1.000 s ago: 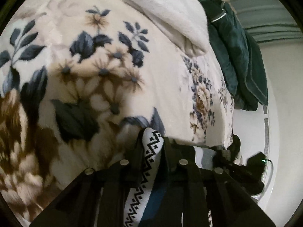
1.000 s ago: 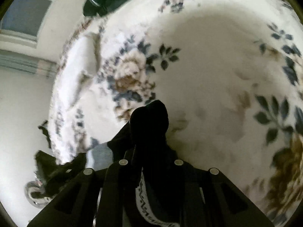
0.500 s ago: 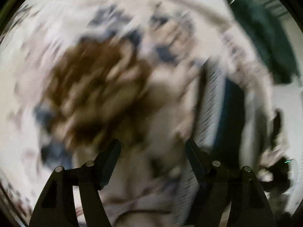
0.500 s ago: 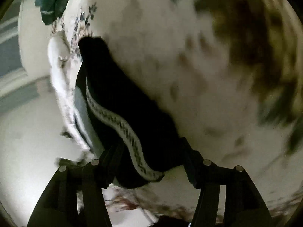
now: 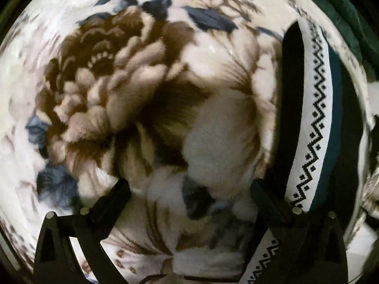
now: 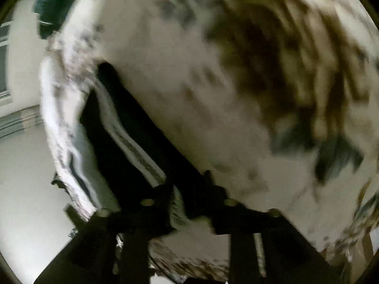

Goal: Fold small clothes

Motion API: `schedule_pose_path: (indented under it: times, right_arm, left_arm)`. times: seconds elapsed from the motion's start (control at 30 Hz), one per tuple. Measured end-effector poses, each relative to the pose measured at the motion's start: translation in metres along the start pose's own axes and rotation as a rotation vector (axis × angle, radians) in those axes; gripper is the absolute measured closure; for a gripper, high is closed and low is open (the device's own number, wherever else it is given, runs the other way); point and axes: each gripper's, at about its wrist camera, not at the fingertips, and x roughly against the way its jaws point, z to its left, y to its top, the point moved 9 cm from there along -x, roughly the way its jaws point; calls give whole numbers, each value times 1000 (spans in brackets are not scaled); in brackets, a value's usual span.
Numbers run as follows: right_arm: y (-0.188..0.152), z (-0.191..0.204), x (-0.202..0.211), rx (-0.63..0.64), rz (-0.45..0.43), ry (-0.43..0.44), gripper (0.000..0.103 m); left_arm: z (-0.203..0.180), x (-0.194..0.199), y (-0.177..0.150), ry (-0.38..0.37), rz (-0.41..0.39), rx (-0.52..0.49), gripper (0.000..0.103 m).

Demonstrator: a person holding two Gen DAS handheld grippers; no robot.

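A dark garment with a white zigzag band lies stretched out on the floral blanket, along the right side of the left wrist view. My left gripper points down at the blanket just left of it. Its jaws are opening and stand wide, with only blanket between them. In the blurred right wrist view the same garment runs along the bed's edge to my right gripper. That gripper's jaws are opening but stand narrowly apart, with the garment's near end filling the gap.
A dark green garment is piled at the far corner of the bed and shows as the green pile at the top left. The blanket's edge drops to a pale floor on the left.
My left gripper let go of the garment, opened wide and swung down over the brown flower. The garment, held bunched before, now lies flat. The right gripper came down to the blanket.
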Motion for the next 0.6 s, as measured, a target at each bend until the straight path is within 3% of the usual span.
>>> schedule_pose_path:
  times: [0.13,0.23,0.27,0.3,0.33,0.47,0.6]
  right_arm:
    - [47,50,-7,137,-15,89,40]
    - [77,79,-40,209,20,80,40]
    - [86,87,-46,233,21,68,45]
    - [93,97,-48,259,-11,74,83]
    - [98,106,-47,288,-38,58,100]
    - [112,138,-23,365,-165,47,100]
    - [125,124,-36,339,-123,-11,100]
  left_arm:
    - [-3,-2,-1,17,11,-1,0]
    - [-4,1,1,9,11,11,0]
    - [-8,4,2,11,12,12,0]
    - [-9,6,3,11,15,10,0]
    - [-6,11,3,9,12,8,0]
    - [-1,36,14,4,-53,20,0]
    - [1,56,31,-22,-112,64,0]
